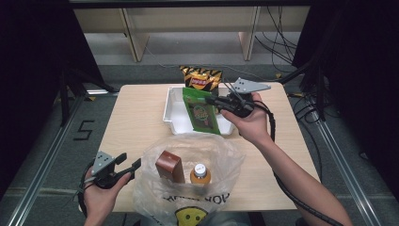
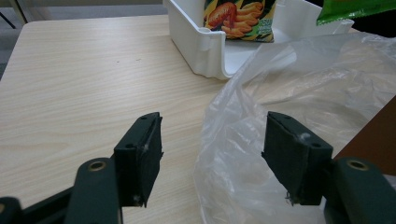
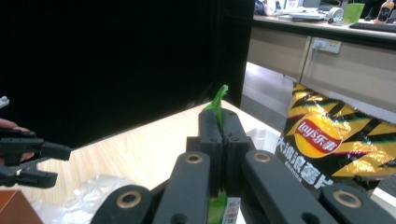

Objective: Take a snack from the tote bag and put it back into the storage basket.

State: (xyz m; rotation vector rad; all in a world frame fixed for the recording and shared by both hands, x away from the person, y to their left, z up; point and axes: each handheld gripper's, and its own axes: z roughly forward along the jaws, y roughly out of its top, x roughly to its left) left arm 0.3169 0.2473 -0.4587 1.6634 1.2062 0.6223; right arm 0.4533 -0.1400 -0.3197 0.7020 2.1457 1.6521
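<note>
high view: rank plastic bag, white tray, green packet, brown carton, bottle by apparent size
1. plastic bag
2. white tray
3. green packet, held up nearer the camera, so possibly flattered
4. brown carton
5. bottle, partly hidden in the bag

I am seeing a brown carton (image 1: 170,167) and an orange-capped bottle (image 1: 200,174) standing side by side inside the clear plastic bag (image 1: 188,188), while a black-and-yellow crisp packet (image 1: 201,77) is leaning at the white tray's (image 1: 173,110) far end on the desk (image 1: 136,117)

The right gripper (image 1: 212,100) grips a green snack bag (image 1: 201,112) above the white tray (image 1: 175,115) near the tabletop's far edge; the left gripper (image 1: 131,165) hovers wide apart beside the plastic bag (image 1: 188,162).
</note>
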